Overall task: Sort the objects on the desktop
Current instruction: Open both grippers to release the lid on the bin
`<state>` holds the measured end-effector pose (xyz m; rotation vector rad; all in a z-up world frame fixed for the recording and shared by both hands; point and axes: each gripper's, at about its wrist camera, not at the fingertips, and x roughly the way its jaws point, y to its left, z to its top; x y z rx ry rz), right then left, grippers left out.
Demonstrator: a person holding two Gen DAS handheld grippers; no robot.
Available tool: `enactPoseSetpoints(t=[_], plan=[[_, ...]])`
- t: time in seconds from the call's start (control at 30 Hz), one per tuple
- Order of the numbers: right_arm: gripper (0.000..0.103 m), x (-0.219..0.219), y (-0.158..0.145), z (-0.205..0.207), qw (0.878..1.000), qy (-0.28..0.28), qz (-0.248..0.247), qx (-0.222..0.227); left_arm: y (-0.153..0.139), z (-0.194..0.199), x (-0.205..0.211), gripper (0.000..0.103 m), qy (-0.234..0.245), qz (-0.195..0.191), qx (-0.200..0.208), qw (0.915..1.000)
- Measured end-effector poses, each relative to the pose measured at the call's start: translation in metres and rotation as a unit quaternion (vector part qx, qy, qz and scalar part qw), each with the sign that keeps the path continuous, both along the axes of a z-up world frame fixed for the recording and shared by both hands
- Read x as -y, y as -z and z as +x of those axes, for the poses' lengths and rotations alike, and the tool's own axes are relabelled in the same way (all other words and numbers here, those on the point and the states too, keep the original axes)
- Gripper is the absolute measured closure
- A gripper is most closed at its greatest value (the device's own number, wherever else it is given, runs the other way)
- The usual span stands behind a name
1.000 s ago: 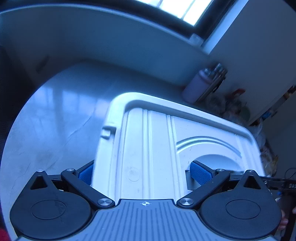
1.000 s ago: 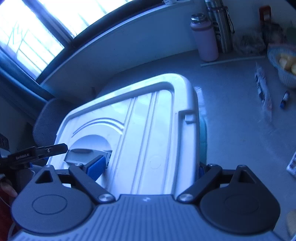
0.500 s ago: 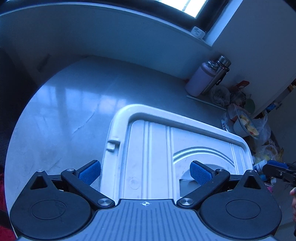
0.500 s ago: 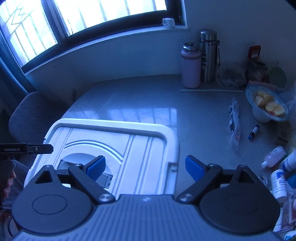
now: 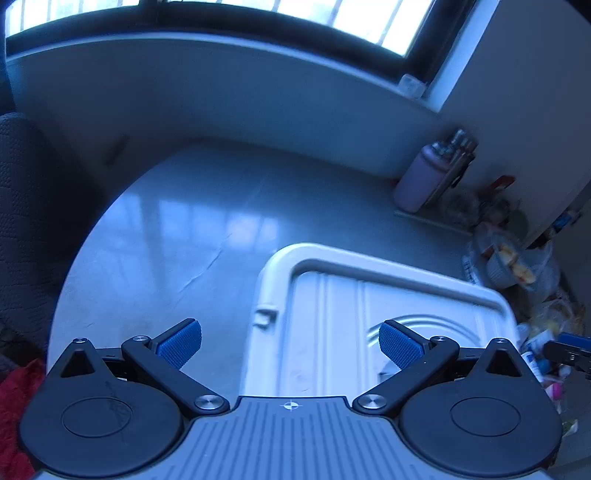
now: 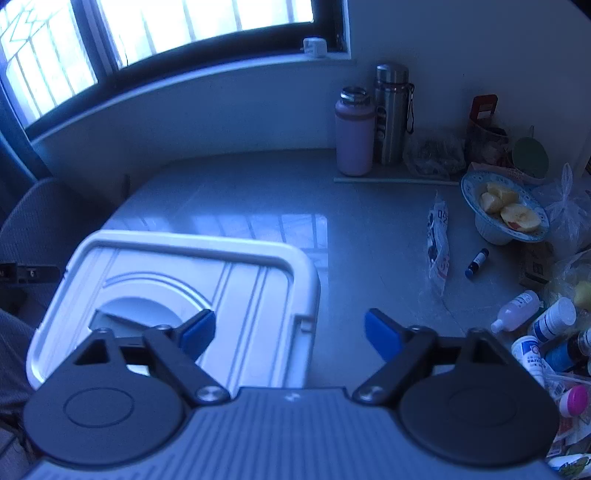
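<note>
White storage box (image 6: pixel 177 291) lies closed on grey tabletop (image 6: pixel 258 192) below window (image 6: pixel 147 29); both claws released.

A home: windowsill above a table (image 6: pixel 258 199) cluttered with flasks (image 6: pixel 391 114), fruit bowl (image 6: pixel 504 214), medicine bottles (image 6: pixel 552 319).

Open tabletop (image 6: pixel 258 199) is left beyond the white storage box (image 6: pixel 192 295). The right side is crowded by bottles (image 6: pixel 546 325), a fruit bowl (image 6: pixel 506 218) and flasks (image 6: pixel 369 129).

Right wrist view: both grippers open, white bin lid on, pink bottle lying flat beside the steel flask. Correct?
Not quite. In the right wrist view the pink bottle stands upright beside the steel flask. Right gripper and left gripper open, white bin lid on.
</note>
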<state>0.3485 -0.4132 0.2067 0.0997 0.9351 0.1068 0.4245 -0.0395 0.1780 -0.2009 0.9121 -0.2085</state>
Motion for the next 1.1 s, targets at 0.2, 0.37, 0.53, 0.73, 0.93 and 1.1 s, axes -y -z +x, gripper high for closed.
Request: enactPoseSetpoints(t=[0.2, 0.37, 0.53, 0.73, 0.93, 1.1], plan=[[0.062, 0.001, 0.028, 0.004, 0.998, 0.004, -0.007, -0.058, 0.020, 0.002, 0.000, 0.000, 0.012, 0.016, -0.034, 0.9992], [0.062, 0.003, 0.032, 0.004, 0.998, 0.006, -0.006, -0.062, 0.034, 0.003, 0.004, 0.000, 0.029, 0.025, -0.058, 0.9976], [0.062, 0.003, 0.029, 0.004, 0.998, 0.006, -0.004, -0.062, 0.036, -0.004, 0.019, 0.000, 0.055, 0.034, -0.051, 0.9966], [0.062, -0.002, 0.029, -0.001, 0.998, 0.007, -0.018, -0.055, 0.035, -0.009, 0.013, 0.000, 0.039, 0.036, -0.049, 0.9974], [0.062, -0.001, 0.030, 0.004, 0.998, 0.001, -0.022, -0.051, 0.039, -0.018, 0.014, 0.000, 0.037, 0.029, -0.037, 0.9982], [0.062, -0.004, 0.030, 0.009, 0.998, -0.004, -0.032, -0.046, 0.043, -0.024, 0.013, 0.000, 0.019, 0.015, -0.032, 0.9992]])
